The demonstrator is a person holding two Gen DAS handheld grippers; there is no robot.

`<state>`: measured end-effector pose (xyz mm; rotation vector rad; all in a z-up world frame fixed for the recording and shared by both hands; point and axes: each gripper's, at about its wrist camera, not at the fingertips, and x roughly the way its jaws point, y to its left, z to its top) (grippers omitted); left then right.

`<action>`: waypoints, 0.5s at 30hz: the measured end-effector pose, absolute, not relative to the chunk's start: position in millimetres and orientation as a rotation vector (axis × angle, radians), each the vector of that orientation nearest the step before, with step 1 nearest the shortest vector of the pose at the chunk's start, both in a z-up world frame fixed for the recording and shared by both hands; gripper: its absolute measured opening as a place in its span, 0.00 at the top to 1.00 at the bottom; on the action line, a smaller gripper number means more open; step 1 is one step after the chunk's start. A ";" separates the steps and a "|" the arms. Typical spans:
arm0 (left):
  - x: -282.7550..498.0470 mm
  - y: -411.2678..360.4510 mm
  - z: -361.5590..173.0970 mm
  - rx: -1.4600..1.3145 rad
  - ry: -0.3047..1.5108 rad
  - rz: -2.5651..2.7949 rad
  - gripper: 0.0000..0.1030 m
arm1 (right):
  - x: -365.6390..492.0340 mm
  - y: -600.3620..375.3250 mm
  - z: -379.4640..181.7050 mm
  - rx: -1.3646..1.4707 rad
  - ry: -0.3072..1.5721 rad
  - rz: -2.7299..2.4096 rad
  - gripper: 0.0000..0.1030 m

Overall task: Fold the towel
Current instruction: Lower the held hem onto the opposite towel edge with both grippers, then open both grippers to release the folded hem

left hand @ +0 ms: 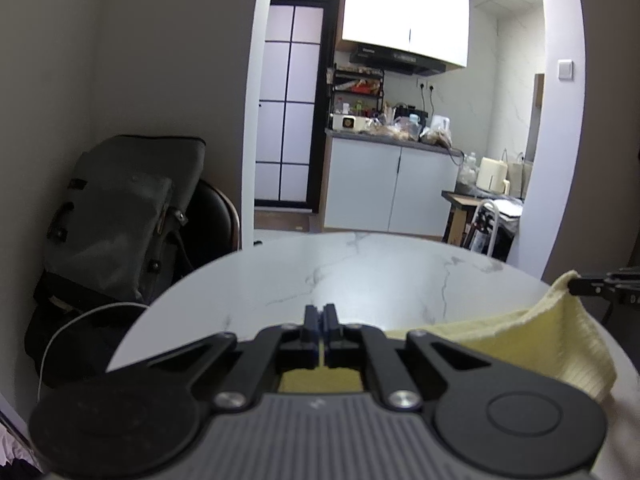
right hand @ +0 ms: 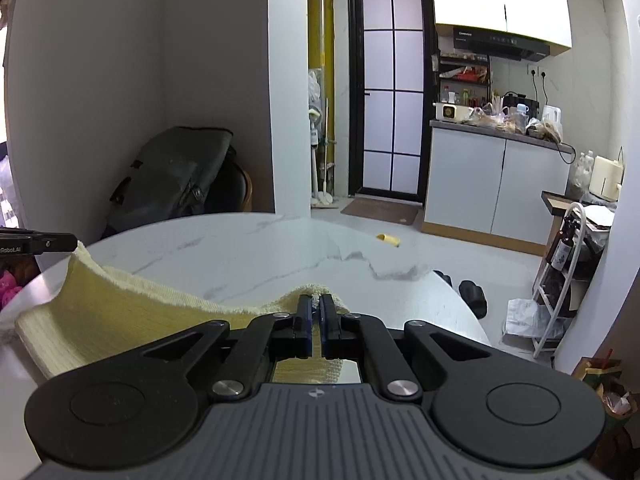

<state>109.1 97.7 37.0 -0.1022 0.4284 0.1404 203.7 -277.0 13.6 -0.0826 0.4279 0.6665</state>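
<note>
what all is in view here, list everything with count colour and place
towel: 1, pale yellow, lifted over the table's near side, sagging between both grippers
table: 1, white marble, round, in front
bag: 1, dark grey, on a black chair by the wall
kitchen cabinet: 1, white, cluttered top, far right
door: 1, black-framed, frosted panes, back
slippers: 1 pair, black, floor past the table
left gripper: 1, black, shut on towel
right gripper: 1, black, shut on towel

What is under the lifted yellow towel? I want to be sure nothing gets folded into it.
Under the raised towel, only the white marble table shows. Both the left gripper and the right gripper pinch its corners. The near part is hidden by cloth and grippers.
</note>
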 end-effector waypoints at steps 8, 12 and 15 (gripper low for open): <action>93.9 96.1 51.1 -0.121 0.383 0.131 0.98 | 198.9 -280.1 25.9 -0.048 0.381 0.680 0.96; 95.4 98.4 51.2 -0.123 0.380 0.143 0.98 | 206.1 -276.1 23.8 -0.060 0.400 0.683 0.96; 104.6 103.1 45.7 -0.130 0.403 0.155 0.98 | 214.0 -271.7 20.1 -0.077 0.425 0.685 0.96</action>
